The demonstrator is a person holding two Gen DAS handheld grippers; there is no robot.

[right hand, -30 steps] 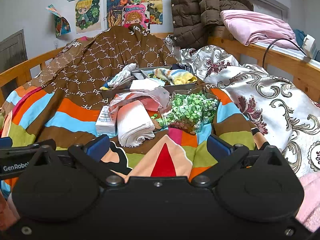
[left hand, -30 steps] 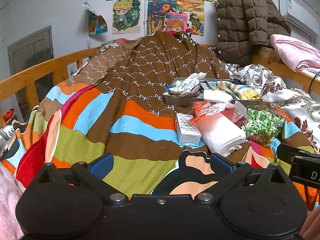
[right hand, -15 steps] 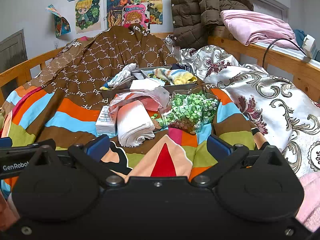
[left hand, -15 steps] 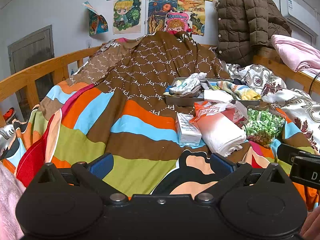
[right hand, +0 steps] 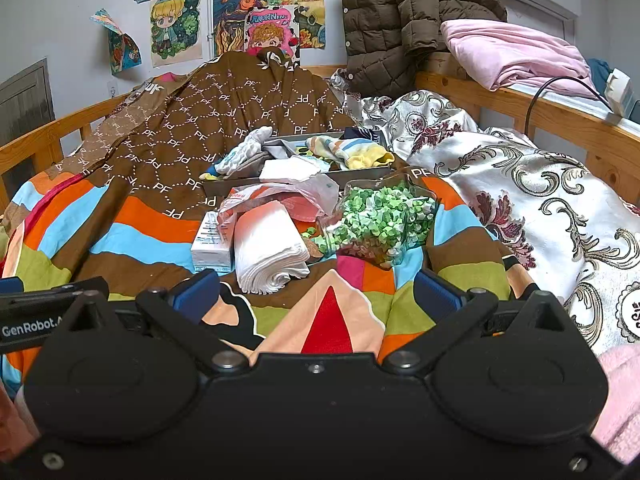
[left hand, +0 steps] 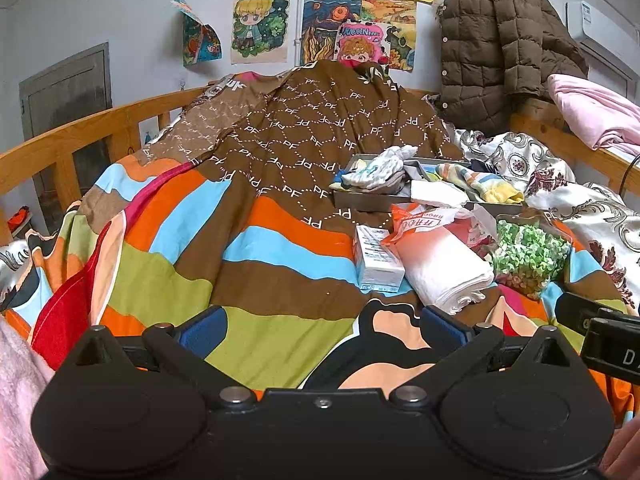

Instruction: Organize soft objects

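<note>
Both tools spread, empty — left tool [left hand: 322, 326] and right tool [right hand: 316, 294] low over the bed quilt [left hand: 192, 248]. Towel roll [right hand: 266, 246] lies between box [right hand: 212, 240] and bag [right hand: 378, 220]; socks [right hand: 348, 152] in tray [right hand: 224, 188] behind.

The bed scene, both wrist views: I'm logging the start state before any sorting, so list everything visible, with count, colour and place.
Quilt: one, striped orange, blue, brown, green; covers the bed.
Brown blanket: one, white PF lettering; heaped behind.
Tray: one, grey; mid-bed, holding socks.
Socks: pale patterned one at tray's left, striped yellow-tipped one at right.
Folded cloth: one, white; in front of tray.
Plastic bag: one, orange-white; behind cloth.
Small box: one, white; left of cloth.
Clear container: one, green paper bits; right of cloth.
Floral bedding: one, cream; right.
Puffer jacket: one, brown; rear.
Pink bedding: one; rear right.
Posters: several; wall.
Left gripper: open, empty.
Right gripper: open, empty.
</note>
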